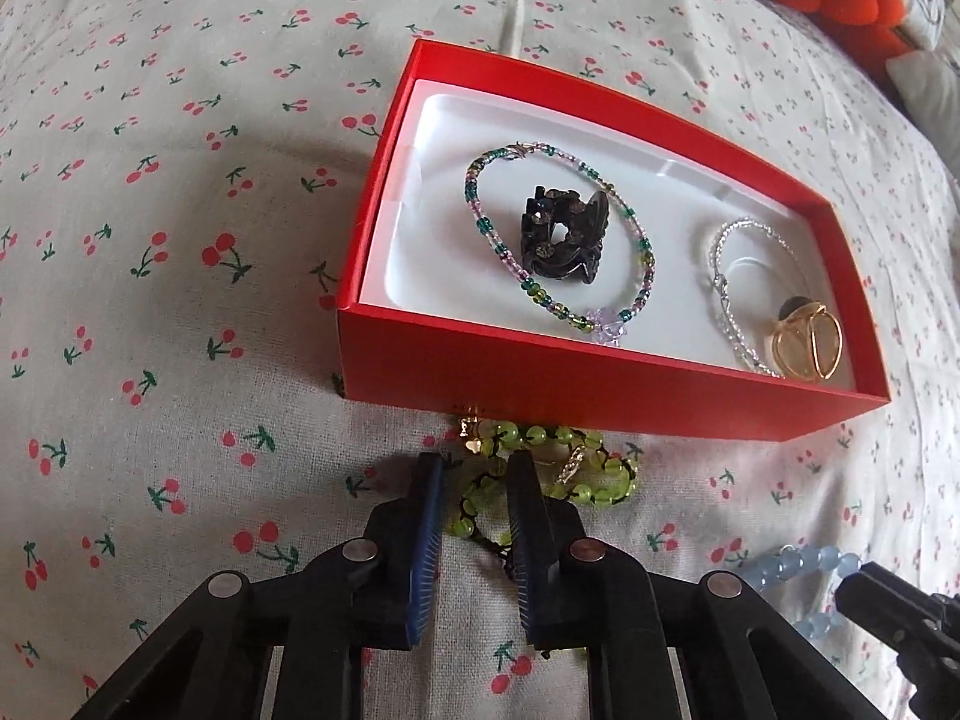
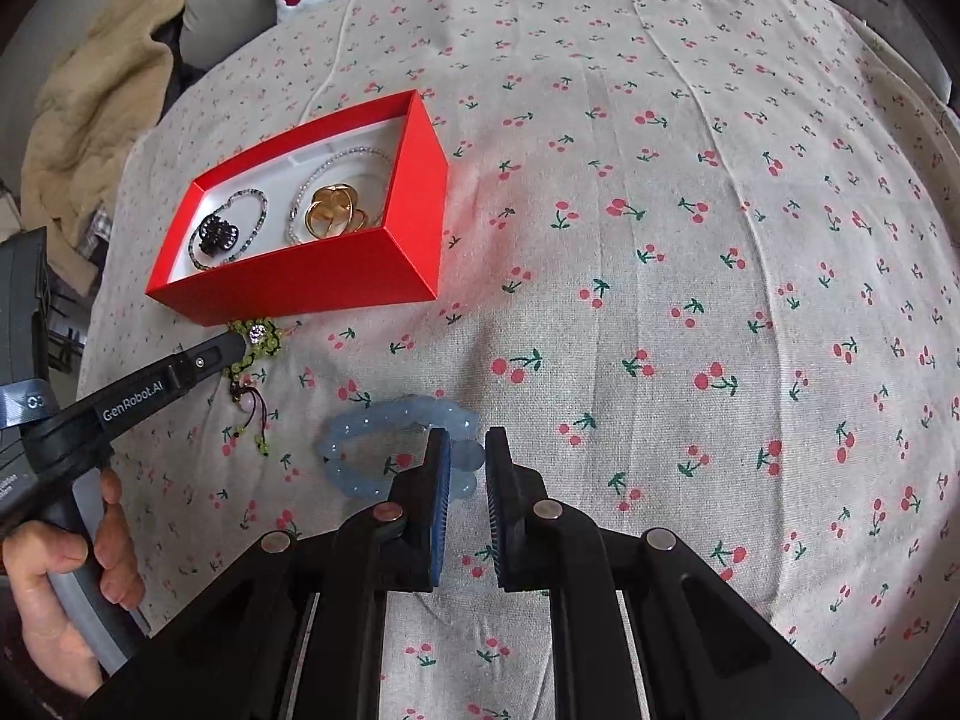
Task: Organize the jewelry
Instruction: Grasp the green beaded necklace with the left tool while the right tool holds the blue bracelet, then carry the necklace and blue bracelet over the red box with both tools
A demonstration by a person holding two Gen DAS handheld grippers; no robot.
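Two pieces lie outside the red box [image 1: 600, 402] in your left wrist view: the green bead bracelet [image 1: 576, 468] on the cherry-print cloth [image 1: 180, 240] just in front of the box's near wall, and a blue bead bracelet [image 1: 798, 570] at the lower right. Your left gripper [image 1: 477, 480] has its fingers spread either side of a loop of the green beads, not yet pinching. Inside the box already sit a multicolour bead bracelet [image 1: 645, 252] around a black hair claw [image 1: 564, 237], plus a silver chain [image 1: 726, 282] and a gold ornament [image 1: 807, 348]. If you squeeze now you may catch only one loop or the dark cord, and the rest could snag on the box wall as you lift. In your right wrist view, the right gripper [image 2: 468, 456] stands parted around one bead at the blue bead bracelet's [image 2: 396, 426] right end; those round, smooth beads could pop out of the pads if you pinch off-centre. Your left hand [image 2: 54, 576] and its gripper [image 2: 234, 348] sit close by, so lifting both at once risks a tangle.
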